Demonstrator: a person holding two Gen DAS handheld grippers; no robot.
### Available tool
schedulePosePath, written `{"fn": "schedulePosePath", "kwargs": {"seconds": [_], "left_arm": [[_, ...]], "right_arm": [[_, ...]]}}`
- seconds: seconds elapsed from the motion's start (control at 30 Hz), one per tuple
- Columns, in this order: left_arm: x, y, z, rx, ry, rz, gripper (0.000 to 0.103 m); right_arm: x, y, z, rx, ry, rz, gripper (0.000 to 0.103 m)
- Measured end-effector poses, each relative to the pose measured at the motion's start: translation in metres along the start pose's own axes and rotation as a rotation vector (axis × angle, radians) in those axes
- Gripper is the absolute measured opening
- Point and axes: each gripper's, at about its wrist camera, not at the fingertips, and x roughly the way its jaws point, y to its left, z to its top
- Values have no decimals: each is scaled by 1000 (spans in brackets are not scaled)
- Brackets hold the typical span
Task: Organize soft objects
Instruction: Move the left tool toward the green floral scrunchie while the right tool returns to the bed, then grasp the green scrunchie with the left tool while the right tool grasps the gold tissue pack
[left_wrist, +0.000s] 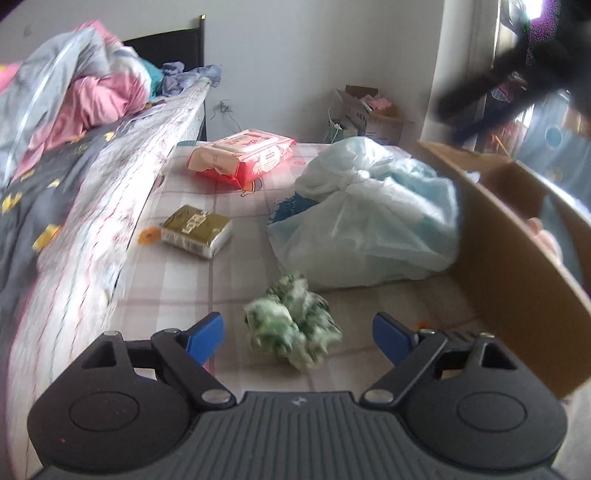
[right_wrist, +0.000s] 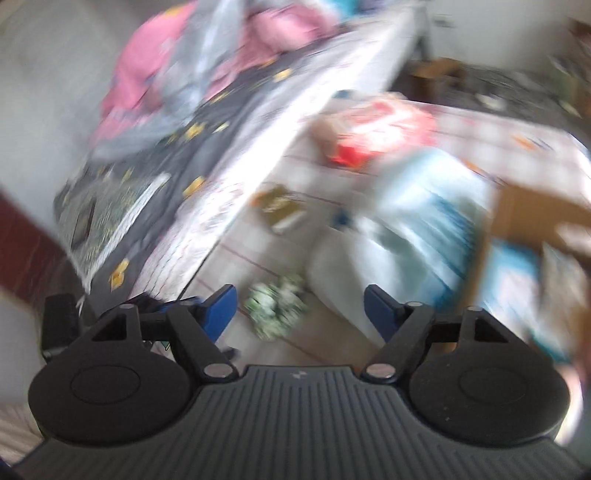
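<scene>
On the mat I count one green scrunchie (left_wrist: 293, 319), one gold tissue pack (left_wrist: 197, 230), one red wipes pack (left_wrist: 242, 155), one tied plastic bag (left_wrist: 369, 218), one cardboard box (left_wrist: 517, 273).

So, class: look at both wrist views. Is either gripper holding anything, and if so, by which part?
Nothing is held. The left gripper has open jaws around the green-and-white fabric bundle without touching it; the right gripper is open and empty.

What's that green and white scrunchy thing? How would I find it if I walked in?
Look at the low checked mattress beside the bed, where a big pale blue plastic bag sits against a cardboard box. Just in front of that bag lies the crumpled green-and-white cloth. It is the only green, loose, wadded thing there; the gold tissue pack and red wipes pack are flat-sided packets.
</scene>
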Motion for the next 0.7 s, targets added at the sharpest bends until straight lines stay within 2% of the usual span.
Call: {"fn": "schedulePosePath", "kwargs": {"seconds": [0.13,0.23,0.3,0.37,0.47,0.63,0.7], "left_arm": [[39,6,5,23,42,0,88],[63,11,3,29,106,-22,72],[73,18,1,-9,138,-50,59],[73,28,-1,-73,128,-79,48],[71,37,-1,-116,124,-90,34],[67,46,-2,-142,121,-88,25],[68,49,-4,-147,125,-87,24]], "right_arm": [[72,19,54,-90,95,68,77],[132,22,86,-149,149,87,77],[166,24,102,-193,171,78,77],[195,27,111,-239,186,60,77],[228,26,116,-302,200,35,77],[277,25,113,-350,260,-23,75],[289,22,111,-350,278,-42,69]]}}
